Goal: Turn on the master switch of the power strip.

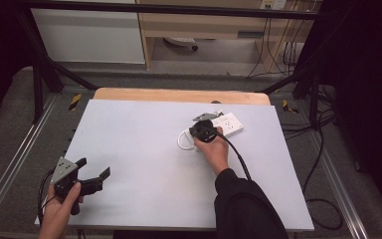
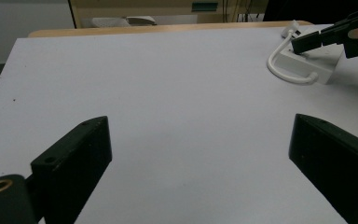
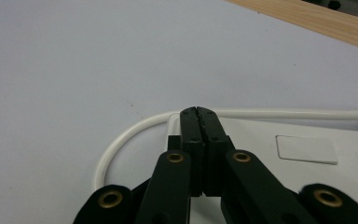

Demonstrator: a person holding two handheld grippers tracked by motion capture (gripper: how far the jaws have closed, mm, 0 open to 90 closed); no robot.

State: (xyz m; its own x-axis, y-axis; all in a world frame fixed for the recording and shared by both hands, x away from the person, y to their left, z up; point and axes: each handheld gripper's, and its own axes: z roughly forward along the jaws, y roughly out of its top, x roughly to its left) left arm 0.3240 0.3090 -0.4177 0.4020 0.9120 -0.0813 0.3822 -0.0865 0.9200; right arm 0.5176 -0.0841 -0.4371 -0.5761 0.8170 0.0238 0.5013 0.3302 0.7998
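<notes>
Where the table [image 1: 129, 149] spreads: one power strip [image 1: 228, 124], one closed right hand-held gripper [image 3: 199, 112], one spread left hand-held gripper [image 1: 95, 169].

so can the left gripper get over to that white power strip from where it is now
Probably yes. The left gripper sits open at the near left corner, and bare table lies between it and the power strip. The right gripper, its fingers shut, already sits over the strip's near end, so that end is crowded.
</notes>
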